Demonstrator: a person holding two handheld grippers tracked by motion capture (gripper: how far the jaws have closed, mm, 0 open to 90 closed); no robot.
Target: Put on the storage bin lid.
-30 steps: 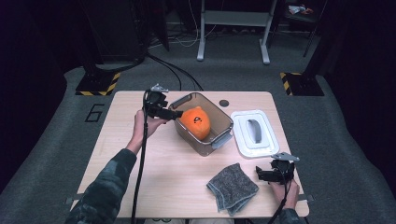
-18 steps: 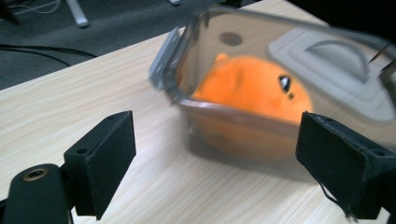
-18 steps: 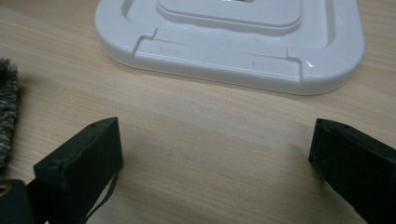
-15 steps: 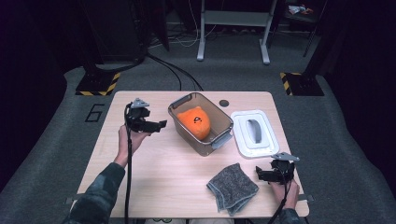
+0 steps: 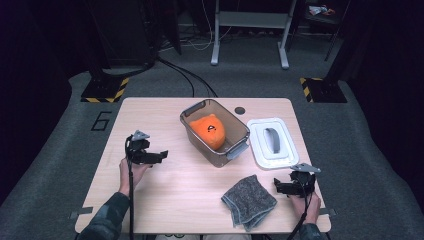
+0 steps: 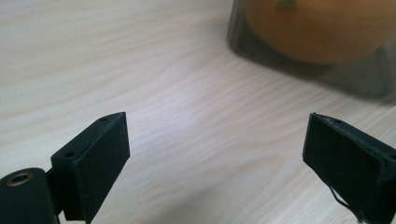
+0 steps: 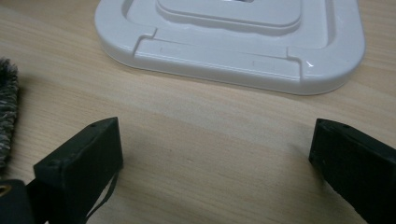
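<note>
Wooden table (image 5: 170, 200) holds an unlidded bin (image 5: 200, 145) at centre frame; both the left gripper (image 5: 161, 155) and the right gripper (image 5: 276, 186) gape empty, the left's jaws just opening. Risk: the lid (image 5: 260, 150) snagging the cloth (image 5: 248, 200).

An orange plush toy (image 5: 211, 131) sits inside the clear bin (image 5: 239, 148), mid-table. The bin stands open, its white lid (image 5: 272, 142) flat just beside it.

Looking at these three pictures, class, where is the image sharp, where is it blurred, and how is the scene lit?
High view: the table is brightly lit, the room around it dark. Left gripper view: the wood grain is sharp, the bin with the orange toy soft at the top edge. Right gripper view: the white lid is fairly crisp with a small glint, the grey cloth fuzzy.
</note>
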